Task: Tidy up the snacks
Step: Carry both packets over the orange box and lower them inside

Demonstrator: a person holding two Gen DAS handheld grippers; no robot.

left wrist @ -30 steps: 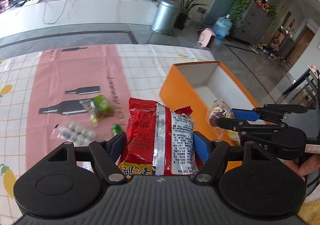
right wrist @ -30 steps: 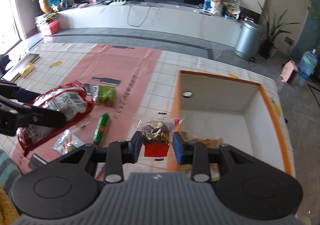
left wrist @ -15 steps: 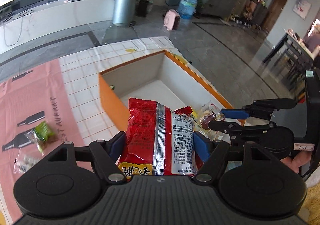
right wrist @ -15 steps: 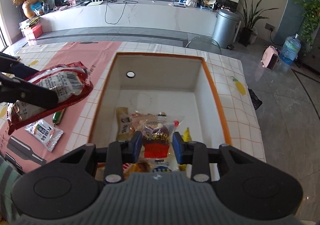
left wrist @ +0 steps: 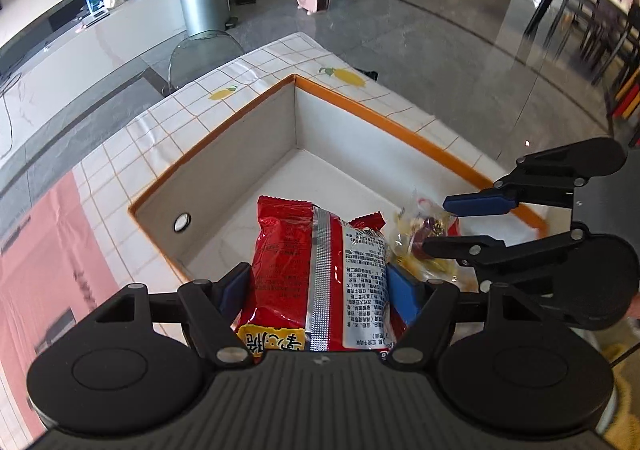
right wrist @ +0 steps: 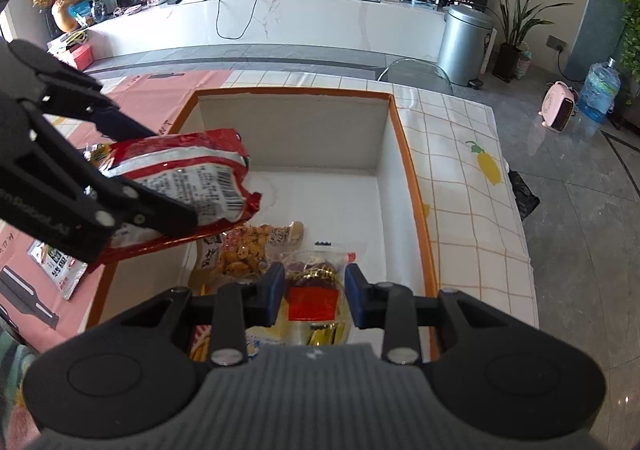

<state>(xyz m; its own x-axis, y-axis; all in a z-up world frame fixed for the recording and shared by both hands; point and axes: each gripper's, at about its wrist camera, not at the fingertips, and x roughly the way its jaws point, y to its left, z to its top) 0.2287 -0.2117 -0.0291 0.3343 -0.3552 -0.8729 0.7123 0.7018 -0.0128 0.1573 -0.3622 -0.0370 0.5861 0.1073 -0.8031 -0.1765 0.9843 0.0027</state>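
Note:
My left gripper (left wrist: 318,288) is shut on a red snack bag (left wrist: 320,270) and holds it over the orange-rimmed white box (left wrist: 400,130); the bag (right wrist: 188,178) also shows at the left of the right wrist view. My right gripper (right wrist: 314,292) has opened; the clear packet with a dark sweet and red label (right wrist: 316,286) lies between its fingers, on other snacks in the box. In the left wrist view the right gripper (left wrist: 448,224) shows at the right, jaws apart beside that packet (left wrist: 424,238).
Several snack packets (right wrist: 244,254) lie on the box floor near its front. The box's far half (right wrist: 320,198) is bare white. A white packet (right wrist: 60,270) lies on the pink mat left of the box. The table edge (right wrist: 524,234) runs to the right.
Both grippers moved over the box. The right gripper's jaws have opened and the clear packet now rests in the box. The left gripper still holds the red bag, now above the box.

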